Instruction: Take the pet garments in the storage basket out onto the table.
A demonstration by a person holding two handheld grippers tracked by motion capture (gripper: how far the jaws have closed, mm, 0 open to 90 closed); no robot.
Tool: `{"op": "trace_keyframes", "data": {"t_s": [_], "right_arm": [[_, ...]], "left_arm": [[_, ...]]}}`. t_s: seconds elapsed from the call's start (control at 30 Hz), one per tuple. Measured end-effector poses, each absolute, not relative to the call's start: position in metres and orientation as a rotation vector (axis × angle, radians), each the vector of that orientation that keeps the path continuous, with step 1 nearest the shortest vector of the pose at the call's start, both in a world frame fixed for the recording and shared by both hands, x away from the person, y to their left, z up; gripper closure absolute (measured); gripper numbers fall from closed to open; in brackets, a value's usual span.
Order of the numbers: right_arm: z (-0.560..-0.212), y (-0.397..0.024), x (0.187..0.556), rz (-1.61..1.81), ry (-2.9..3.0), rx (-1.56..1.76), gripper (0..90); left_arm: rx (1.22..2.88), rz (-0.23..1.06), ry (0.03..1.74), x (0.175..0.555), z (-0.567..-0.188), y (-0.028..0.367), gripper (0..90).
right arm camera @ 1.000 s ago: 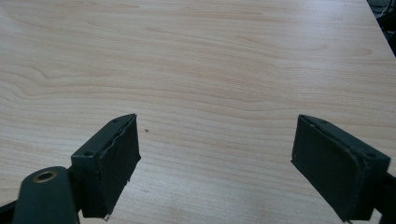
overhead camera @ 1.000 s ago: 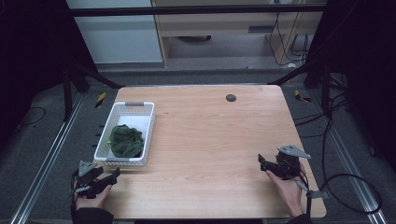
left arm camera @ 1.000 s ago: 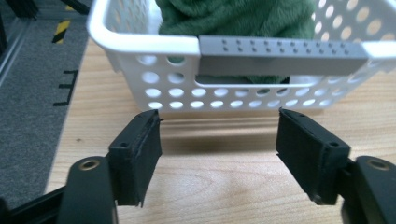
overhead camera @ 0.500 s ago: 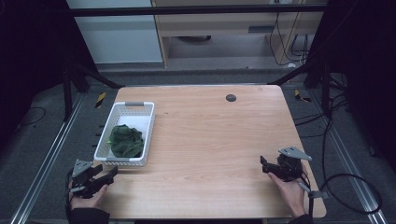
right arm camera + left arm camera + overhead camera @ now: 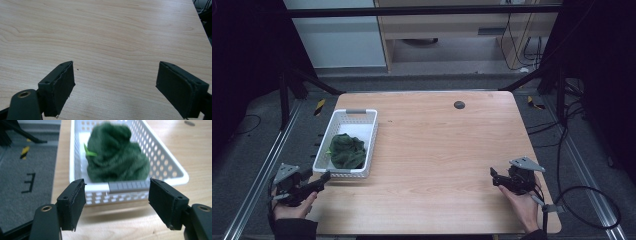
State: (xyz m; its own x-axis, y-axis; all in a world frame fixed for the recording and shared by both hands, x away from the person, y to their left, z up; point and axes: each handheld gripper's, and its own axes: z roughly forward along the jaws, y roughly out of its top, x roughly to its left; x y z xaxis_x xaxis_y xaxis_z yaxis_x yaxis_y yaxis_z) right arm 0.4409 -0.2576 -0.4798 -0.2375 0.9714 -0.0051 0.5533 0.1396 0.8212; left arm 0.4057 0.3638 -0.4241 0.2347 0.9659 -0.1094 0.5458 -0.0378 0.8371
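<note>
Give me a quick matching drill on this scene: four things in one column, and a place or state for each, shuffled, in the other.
Things:
1. green cloth
2. white basket
3. left hand-held gripper
4. right hand-held gripper

Places or states:
A. open over bare wood near the table's right edge
B. bunched up inside the basket
C. on the left part of the table
D. open, pointing at the basket's near end

Pairs: 1-B, 2-C, 3-D, 4-A

Hand-held gripper (image 5: pixel 113 205) gapes before white basket (image 5: pixel 172 173) holding green cloth (image 5: pixel 117 157).
</note>
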Motion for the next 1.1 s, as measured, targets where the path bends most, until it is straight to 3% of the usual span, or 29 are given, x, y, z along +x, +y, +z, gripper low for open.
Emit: {"op": "trace_keyframes", "data": {"t_s": [0.47, 1.1], "right_arm": [[-0.480, -0.254, 0.442, 0.960, 1.884, 1.437, 14.4], [-0.480, -0.251, 0.442, 0.961, 1.898, 1.430, 14.5]], "left_arm": [[1.811, 0.620, 1.297, 0.446, -0.384, 0.353, 26.9], [1.917, 0.621, 1.308, 0.504, -0.362, 0.343, 24.1]]}}
